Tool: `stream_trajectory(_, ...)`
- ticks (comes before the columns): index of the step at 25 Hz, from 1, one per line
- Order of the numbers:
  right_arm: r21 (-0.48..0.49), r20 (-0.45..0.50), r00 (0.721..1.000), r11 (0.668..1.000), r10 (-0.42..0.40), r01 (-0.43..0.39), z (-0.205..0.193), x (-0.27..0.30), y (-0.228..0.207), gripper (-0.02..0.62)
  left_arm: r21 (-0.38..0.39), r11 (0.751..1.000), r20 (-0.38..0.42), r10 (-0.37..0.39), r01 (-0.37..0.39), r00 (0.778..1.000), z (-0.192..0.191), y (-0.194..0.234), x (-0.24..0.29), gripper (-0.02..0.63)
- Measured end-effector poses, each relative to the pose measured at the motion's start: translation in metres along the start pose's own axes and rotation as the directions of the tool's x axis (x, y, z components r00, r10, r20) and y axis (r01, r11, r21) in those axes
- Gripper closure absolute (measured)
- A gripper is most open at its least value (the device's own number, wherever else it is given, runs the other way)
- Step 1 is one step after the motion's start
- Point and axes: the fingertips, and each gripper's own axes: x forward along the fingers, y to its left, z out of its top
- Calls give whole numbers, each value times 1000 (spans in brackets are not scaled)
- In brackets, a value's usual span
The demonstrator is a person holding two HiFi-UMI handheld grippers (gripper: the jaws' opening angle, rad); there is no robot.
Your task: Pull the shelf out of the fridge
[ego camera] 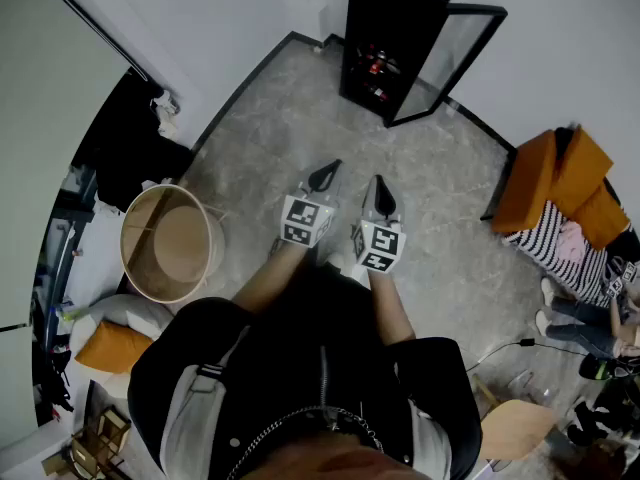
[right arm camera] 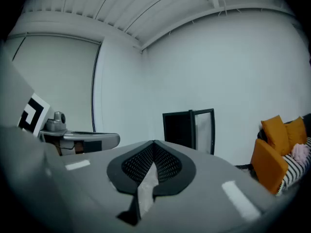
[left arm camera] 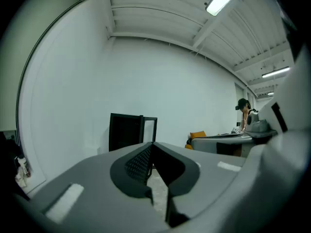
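One black fridge (ego camera: 385,38) at the far wall, with its one glass door (ego camera: 455,58) swung open to its right. Shelf (ego camera: 373,76) inside the fridge, dim, something red on it; number of shelves too dark to count. Two grippers, left gripper (ego camera: 328,175) and right gripper (ego camera: 381,193), side by side well short of the fridge, pointing toward it, each with jaws pressed together on nothing. Right of the fridge, two orange cushions (ego camera: 555,178); left of it, one round tan tub (ego camera: 170,240).
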Motion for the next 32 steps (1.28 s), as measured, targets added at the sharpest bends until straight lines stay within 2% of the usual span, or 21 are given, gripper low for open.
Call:
stream_trajectory(5, 48, 31, 1000, 999, -6, 5, 5, 3, -4, 592, 1, 1000, 1, 9, -9, 1000, 1, 3, 2, 600)
stream_trajectory(12, 43, 21, 1000, 999, 1, -2, 4, 3, -3, 592, -5, 1000, 1, 21, -21, 1000, 2, 7, 4, 600)
stream_trajectory(24, 54, -2, 999, 998, 40, -40, -3, 2, -3, 592, 4, 1000, -8, -16, 16, 1000, -1, -4, 13, 600)
stream_trajectory(32, 59, -13, 999, 998, 39, -38, -2, 8, -10, 592, 7, 1000, -8, -25, 25, 1000, 1, -7, 24, 600)
